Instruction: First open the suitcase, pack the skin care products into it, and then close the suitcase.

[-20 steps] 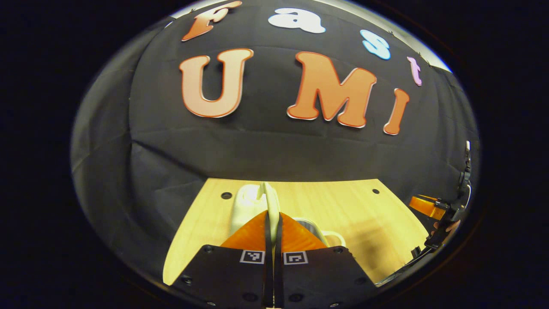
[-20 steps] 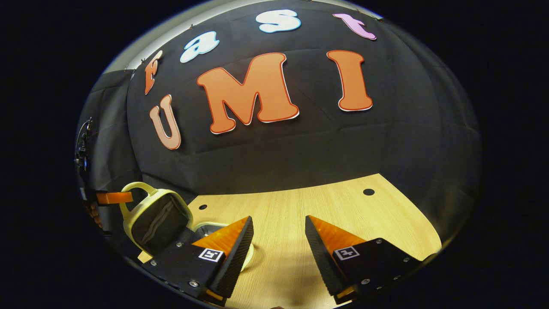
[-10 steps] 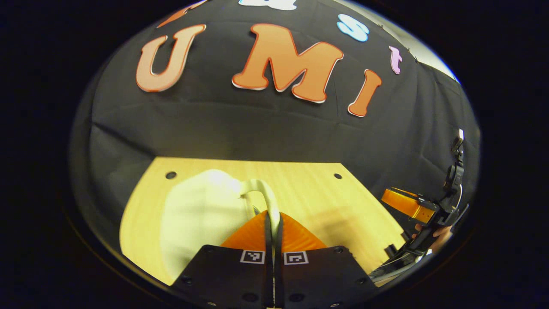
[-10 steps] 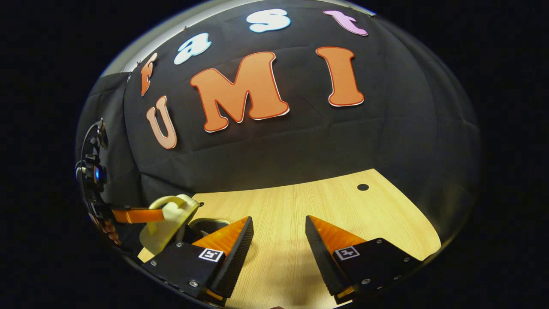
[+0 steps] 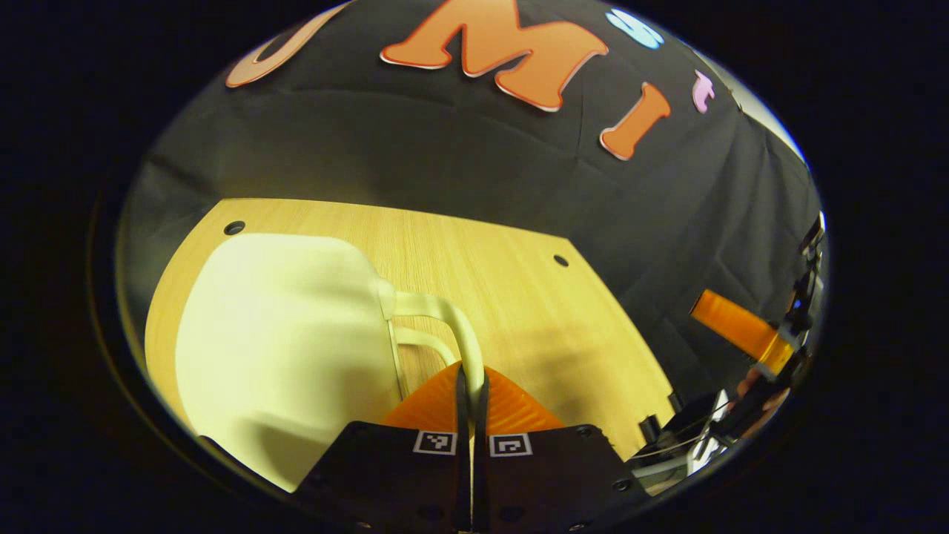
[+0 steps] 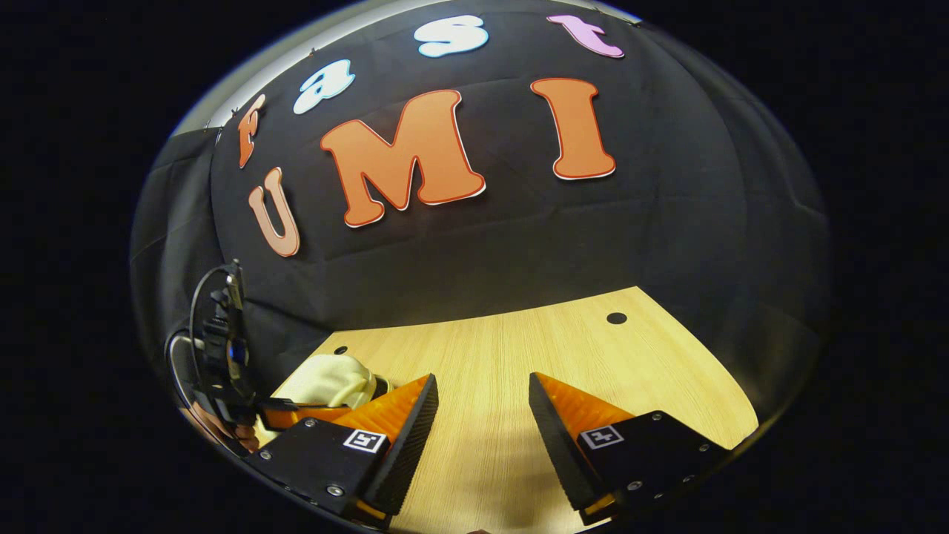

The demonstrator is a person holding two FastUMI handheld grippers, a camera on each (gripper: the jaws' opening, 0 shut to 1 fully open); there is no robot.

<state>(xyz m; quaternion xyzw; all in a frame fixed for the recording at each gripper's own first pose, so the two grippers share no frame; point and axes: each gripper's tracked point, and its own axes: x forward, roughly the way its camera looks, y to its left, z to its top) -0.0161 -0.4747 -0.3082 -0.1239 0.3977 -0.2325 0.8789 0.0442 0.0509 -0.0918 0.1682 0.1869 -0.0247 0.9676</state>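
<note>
Light wood-grain worktop (image 6: 519,371) with small dark holes, black cloth wall (image 6: 519,245) behind. Left gripper view: left gripper (image 5: 471,380) pinched onto the pale handle (image 5: 452,319) of the cream suitcase (image 5: 282,334), which lies closed, apparently flat, ahead and left of it. Right gripper view: right gripper (image 6: 482,404) spread wide and empty over bare worktop, suitcase far to its left.

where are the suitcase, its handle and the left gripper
suitcase (image 5: 282,334), left gripper view, on its pale lid
handle (image 5: 452,315), left gripper view, on the outer curved bar
left gripper (image 5: 472,386), left gripper view, between its fingertips
</note>
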